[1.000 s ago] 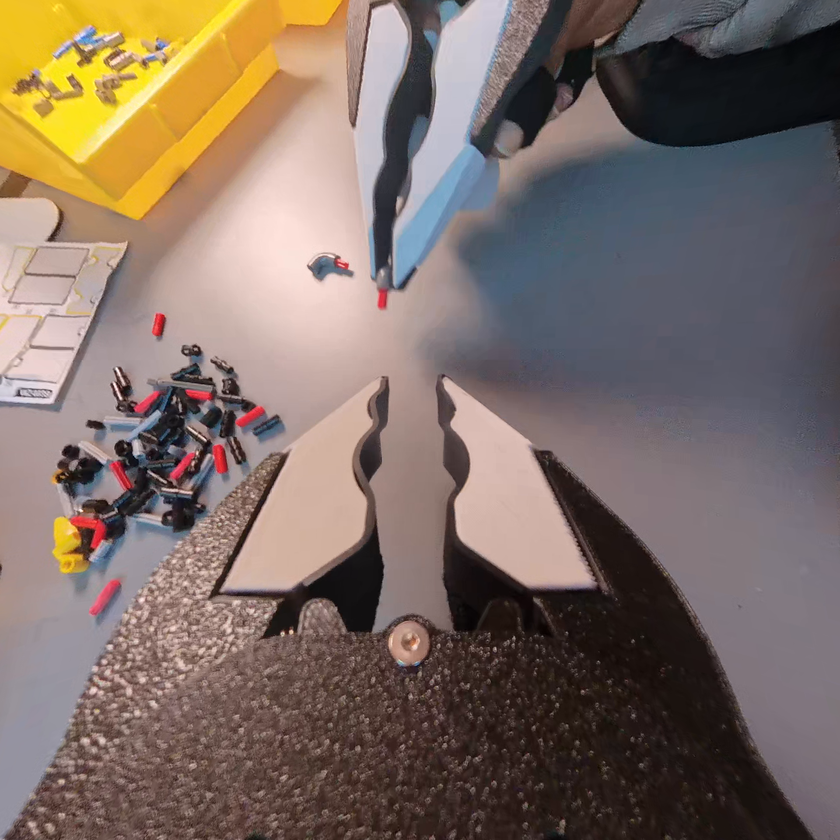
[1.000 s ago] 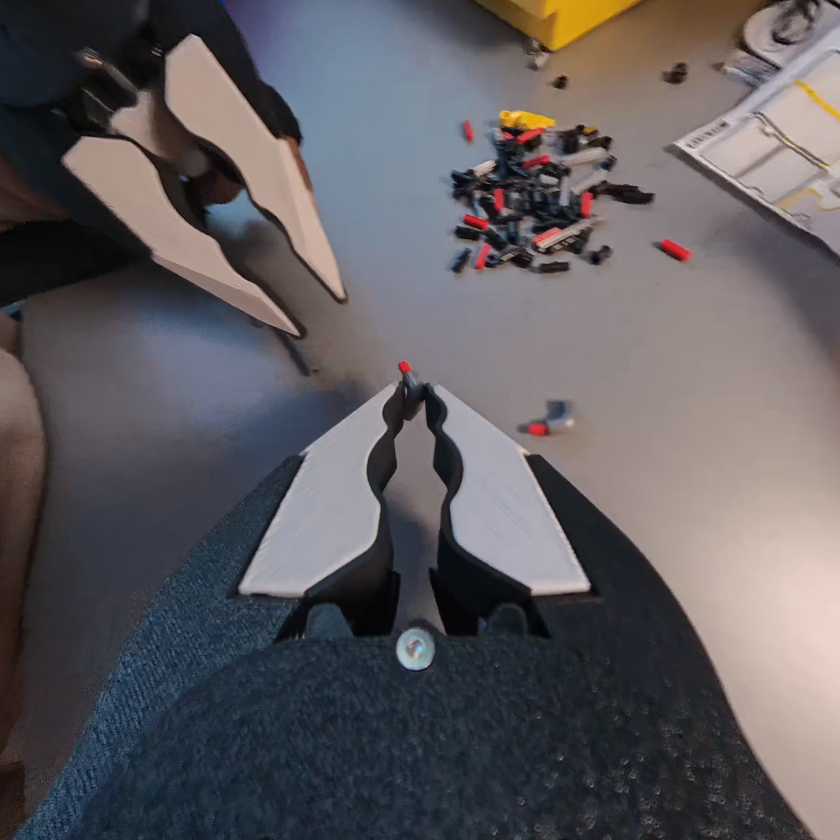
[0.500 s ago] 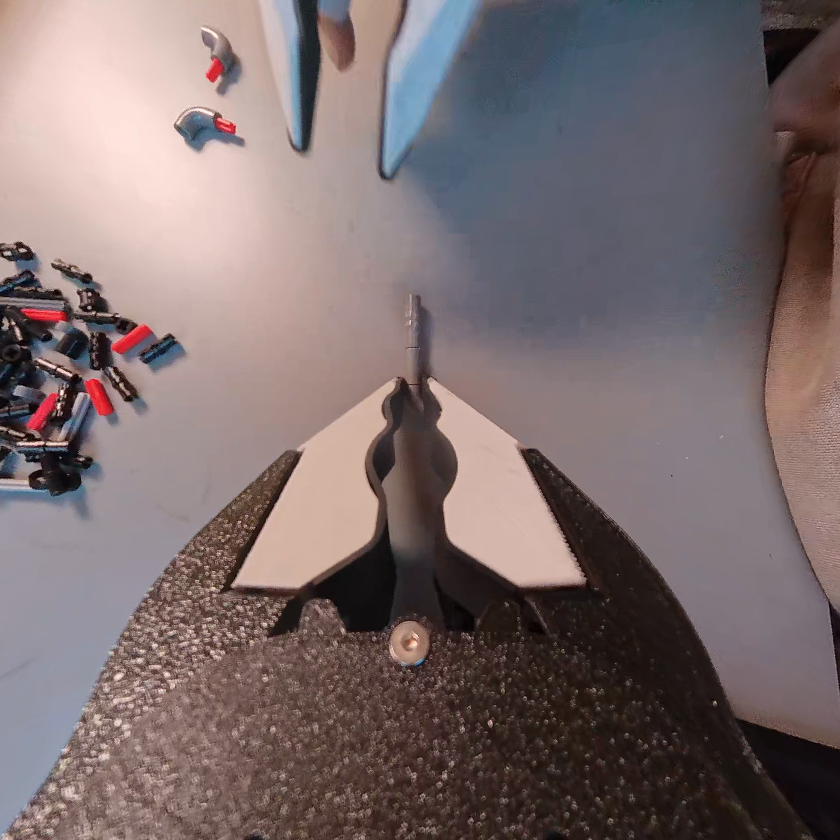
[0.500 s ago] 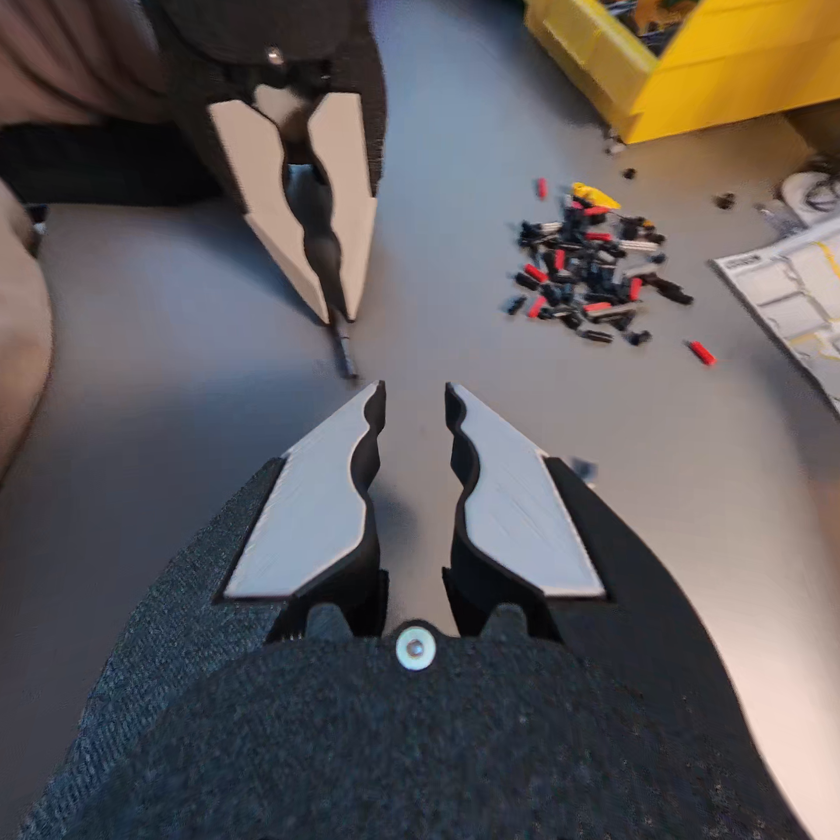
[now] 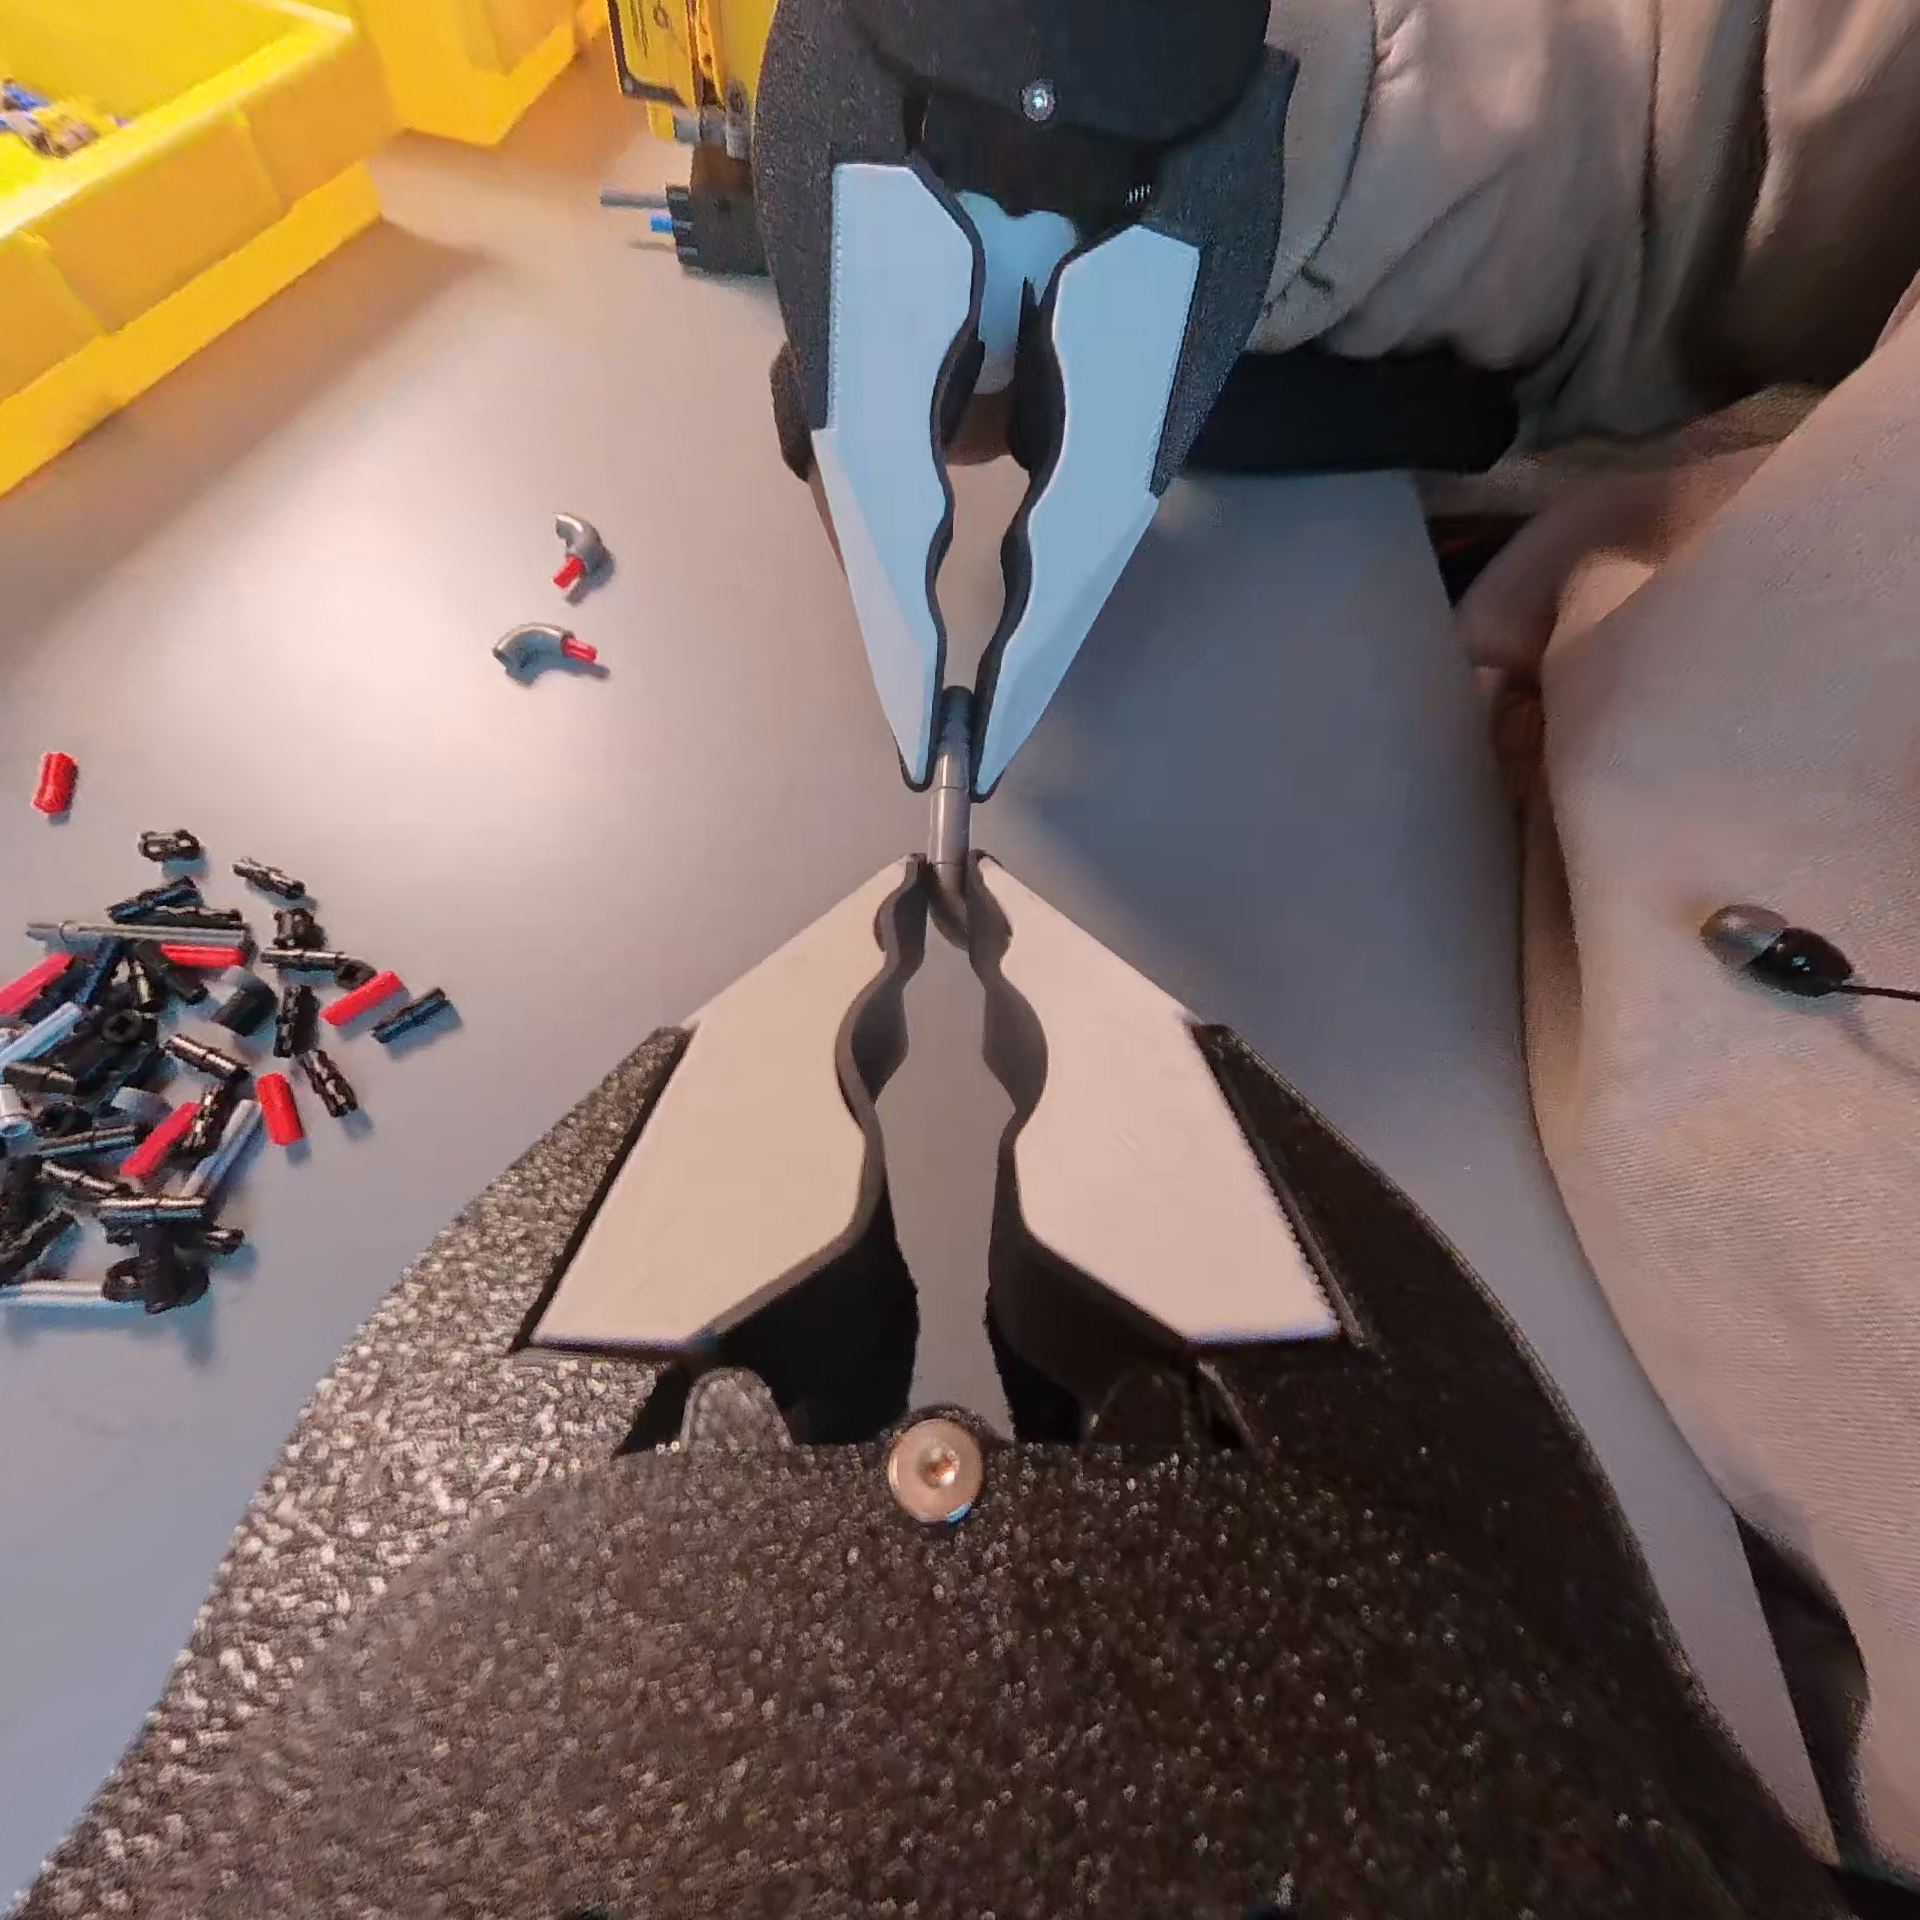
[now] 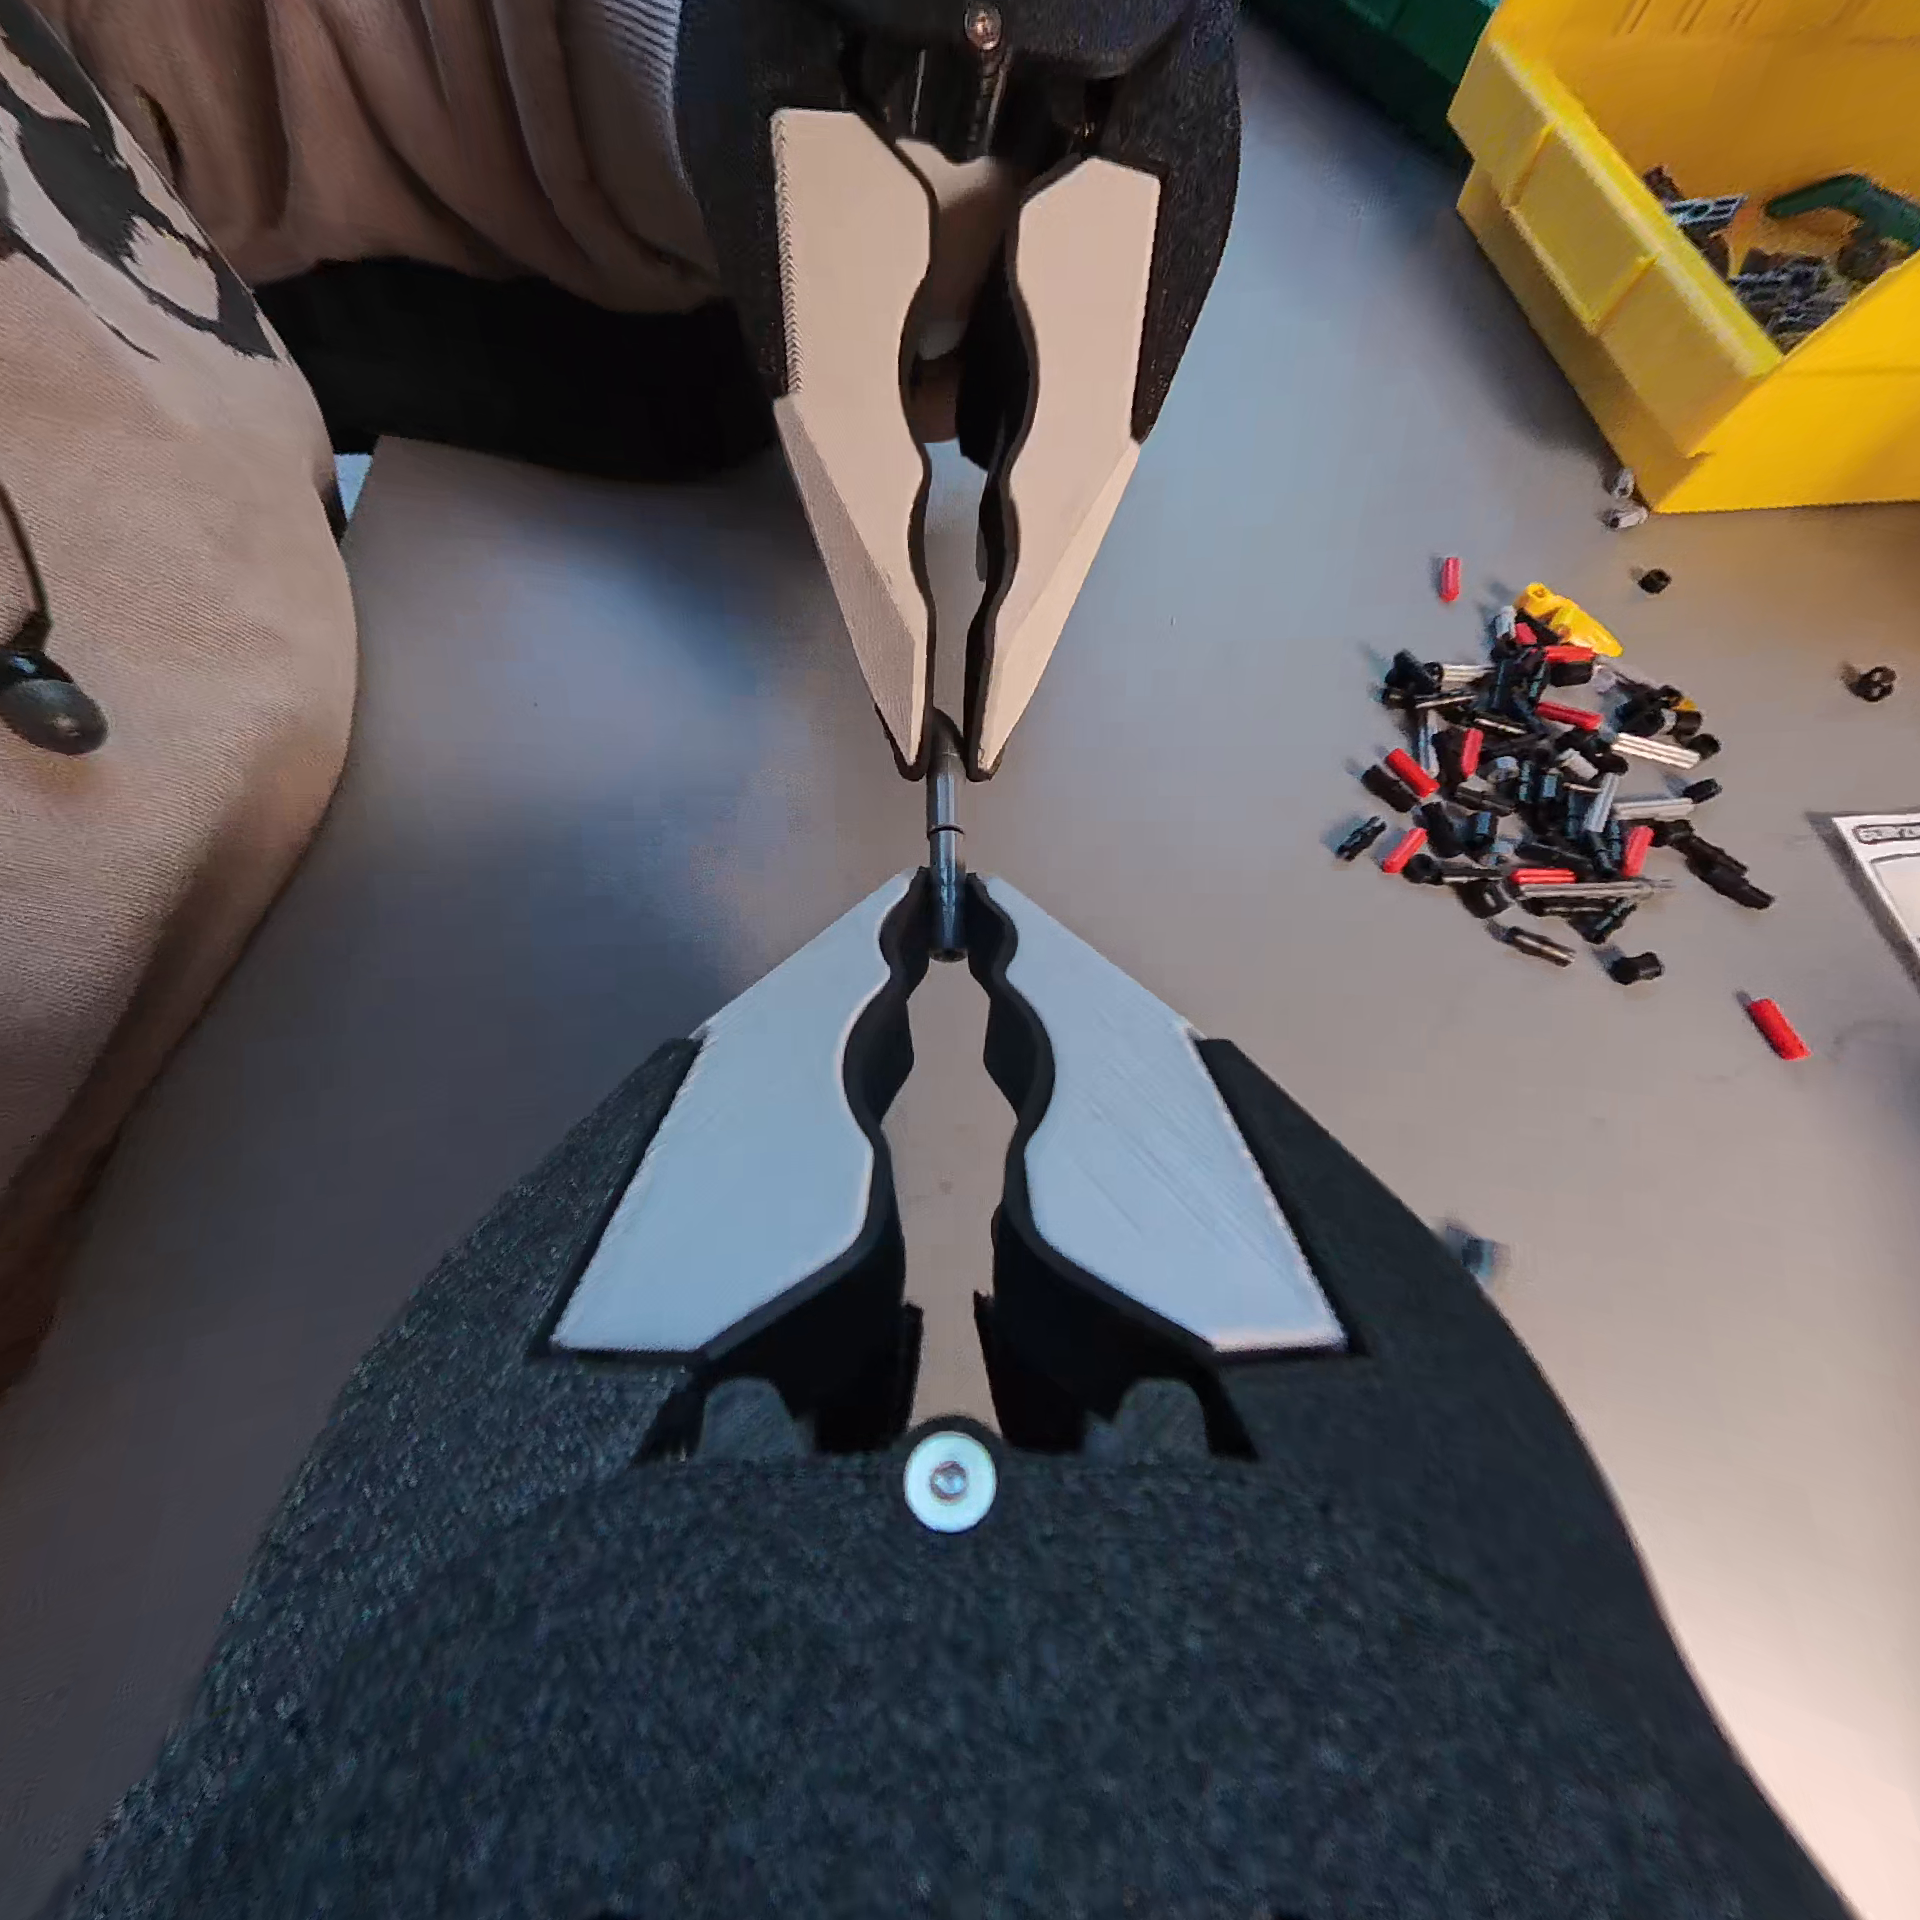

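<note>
Dark pin (image 5: 951,821) hangs over the grey table (image 5: 1195,644), right of the loose parts pile (image 5: 145,1049), pinched endwise by left gripper (image 5: 945,868) and right gripper (image 5: 948,774); uneven squeezing might flick it free.

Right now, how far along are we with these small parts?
Done, by the look of it: two grey elbows with red pins lie apart from the pile. In hand: the left gripper and right gripper meet tip to tip, each shut on one end of a dark pin assembly held above the table. Whether it is fully seated I cannot tell. Left: many loose pieces in the pile.
</note>
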Motion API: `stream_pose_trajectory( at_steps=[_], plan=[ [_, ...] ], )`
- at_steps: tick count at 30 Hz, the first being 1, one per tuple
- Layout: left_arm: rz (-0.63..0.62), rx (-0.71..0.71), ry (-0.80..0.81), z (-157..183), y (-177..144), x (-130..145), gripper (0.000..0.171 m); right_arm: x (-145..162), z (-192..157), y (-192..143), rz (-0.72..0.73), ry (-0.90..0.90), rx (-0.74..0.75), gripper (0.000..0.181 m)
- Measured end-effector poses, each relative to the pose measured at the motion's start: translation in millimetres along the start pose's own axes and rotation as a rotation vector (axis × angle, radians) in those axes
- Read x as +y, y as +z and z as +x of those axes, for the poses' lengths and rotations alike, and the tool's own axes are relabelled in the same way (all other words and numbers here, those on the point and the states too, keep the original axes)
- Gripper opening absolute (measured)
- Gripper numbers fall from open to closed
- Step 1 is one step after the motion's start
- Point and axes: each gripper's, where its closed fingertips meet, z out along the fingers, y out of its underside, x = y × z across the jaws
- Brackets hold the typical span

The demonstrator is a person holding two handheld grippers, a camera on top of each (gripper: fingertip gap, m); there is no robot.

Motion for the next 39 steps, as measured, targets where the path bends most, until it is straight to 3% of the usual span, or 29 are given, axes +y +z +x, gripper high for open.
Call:
stream_pose_trajectory(
  at_steps=[2, 4, 6, 8, 10, 14, 18, 22, 24, 26, 29, 32, 35, 37, 39],
  plan=[
    [0.009, -0.005, -0.004, -1, -2, -4, 0.007, -4, 1, -7, 0.005, -0.015, 0.007, 0.003],
    [-0.066, -0.119, -0.008, -24, -16, 16, 0.007, 15, 24, -27, -0.086, -0.03, 0.119, 0.003],
    [0.027, -0.11, -0.099, -32, -37, 13, 0.006, 15, 42, -64, 0.005, 0.072, 0.172, 0.003],
    [0.049, -0.151, -0.068, -37, -41, 5, 0.007, 13, 68, -94, -0.019, 0.044, 0.335, 0.004],
    [0.062, -0.152, -0.052, -35, -34, -3, 0.007, 7, 105, -121, -0.049, 0.061, 0.509, 0.004],
    [0.073, -0.177, -0.016, -33, -27, -9, 0.007, 23, 201, -175, -0.261, 0.059, 0.856, 0.004],
    [0.103, -0.204, 0.018, -29, -25, -13, 0.007, 36, 279, -199, -0.357, 0.116, 1.009, 0.005],
    [0.122, -0.231, 0.055, -29, -25, -17, 0.007, 52, 327, -215, -0.434, 0.146, 1.132, 0.029],
    [0.124, -0.239, 0.076, -28, -26, -17, 0.007, 40, 322, -202, -0.359, 0.156, 1.085, 0.033],
    [0.129, -0.263, 0.114, -27, -28, -20, 0.007, 11, 296, -171, -0.212, 0.124, 0.953, 0.033],
    [0.138, -0.306, 0.172, -28, -30, -25, 0.007, -29, 208, -100, -0.007, 0.227, 0.491, 0.033],
    [0.136, -0.366, 0.253, -26, -31, -31, 0.007, -52, 110, -48, 0.09, 0.359, 0.068, 0.038],
    [0.13, -0.429, 0.335, -24, -32, -37, 0.007, -53, 54, -17, 0.094, 0.419, -0.109, 0.036],
    [0.116, -0.466, 0.375, -24, -31, -39, 0.007, -55, 33, -5, 0.119, 0.477, -0.194, 0.031],
    [0.08, -0.508, 0.398, -28, -31, -36, 0.007, -59, 27, -1, 0.16, 0.526, -0.231, 0.014]
  ],
)
